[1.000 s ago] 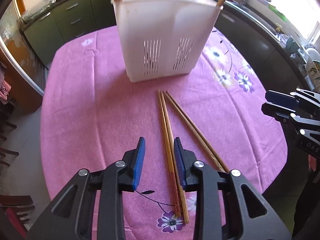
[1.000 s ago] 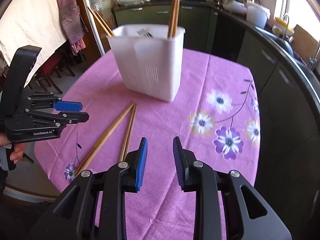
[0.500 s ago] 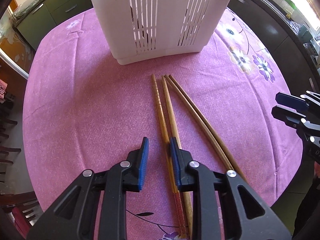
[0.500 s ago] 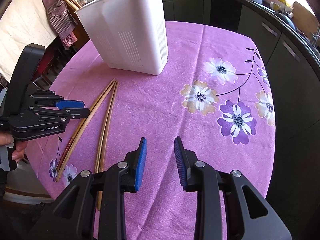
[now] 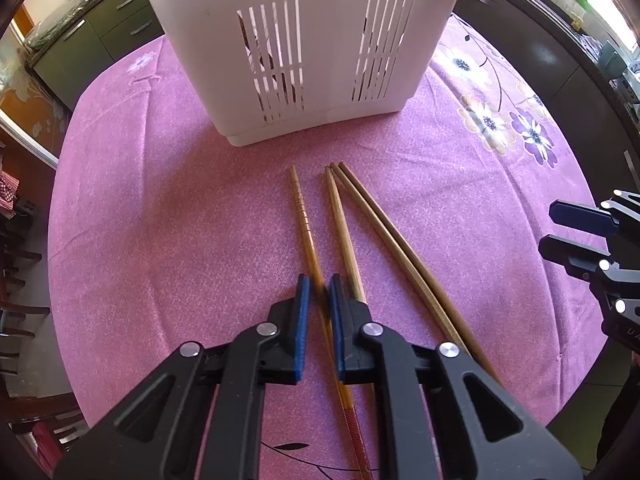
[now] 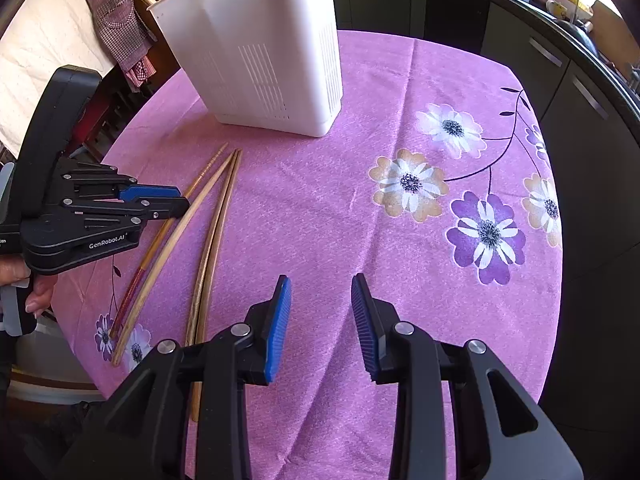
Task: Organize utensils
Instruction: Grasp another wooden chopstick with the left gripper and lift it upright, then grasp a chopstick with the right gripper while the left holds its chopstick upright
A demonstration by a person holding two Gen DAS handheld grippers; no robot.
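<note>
**Left gripper narrowed around ridged chopstick; right gripper wide over cloth**

Left wrist view: left gripper [image 5: 319, 312] low in the frame, centre. Blue pads [image 5: 303, 320] drawn close either side of the ridged chopstick [image 5: 306, 224], which runs from between them up toward mid-frame. Shaft blurred at the pads; contact cannot be told, a thin gap shows on each side.

Plain chopstick [image 5: 344, 232] lies just right of it, tips apart at the top. Dark pair of chopsticks [image 5: 400, 248] further right, the two touching along their length, slanting to the lower right.

White utensil holder [image 5: 304, 40] stands upright at top centre, slotted wall facing the camera, just beyond the chopstick tips. Dark shapes show behind the slots; unclear what.

Right wrist view: right gripper [image 6: 322, 320] at bottom centre, jaws wide, nothing between them, pink floral tablecloth [image 6: 360, 200] beneath. All four chopsticks lie at centre left; holder at upper centre, with stick ends poking past its rim at upper left.
</note>
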